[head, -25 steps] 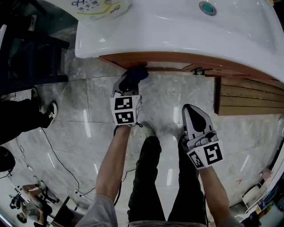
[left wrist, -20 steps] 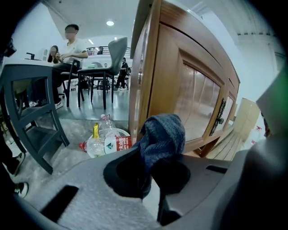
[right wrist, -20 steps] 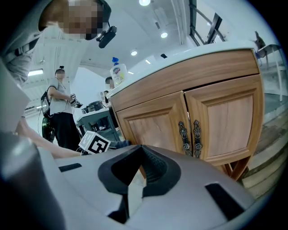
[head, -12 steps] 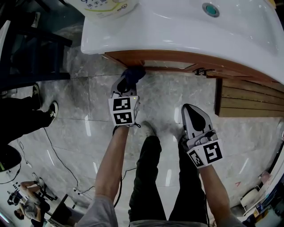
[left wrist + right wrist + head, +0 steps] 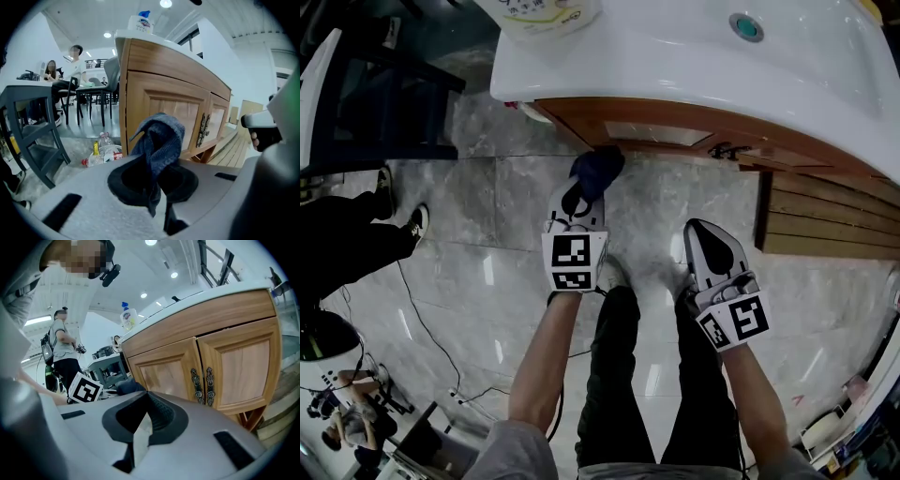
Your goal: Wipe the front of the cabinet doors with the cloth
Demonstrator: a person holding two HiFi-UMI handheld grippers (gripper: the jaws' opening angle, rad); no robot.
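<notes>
Where the grey marble-pattern floor [image 5: 450,272] runs along the left, a bystander's black-and-white shoe [image 5: 416,225] stands near a dark metal-framed chair [image 5: 384,103]. To their right, the left gripper [image 5: 581,192] has its jaws pressed together on a dark blue terry cloth [image 5: 598,169]. The cloth bunches into a crumpled, folded peak above the black pads [image 5: 124,180], with one loose tail hanging down between them. It is held just in front of the left light-brown wooden cabinet door [image 5: 161,110]; whether it touches the wood cannot be told. Two ornate dark metal handles [image 5: 204,131] sit side by side where the doors meet. Above them, a white ceramic basin top [image 5: 694,66] carries a white plastic bottle with a blue cap [image 5: 140,21]; its label print is too blurred to read. Further right, the right gripper [image 5: 706,234] hangs over the person's leg, jaws closed on each other with nothing between. Black-and-white square markers [image 5: 575,261] cover each gripper's cube. At the far right lies a slatted brown wooden platform [image 5: 825,216].
</notes>
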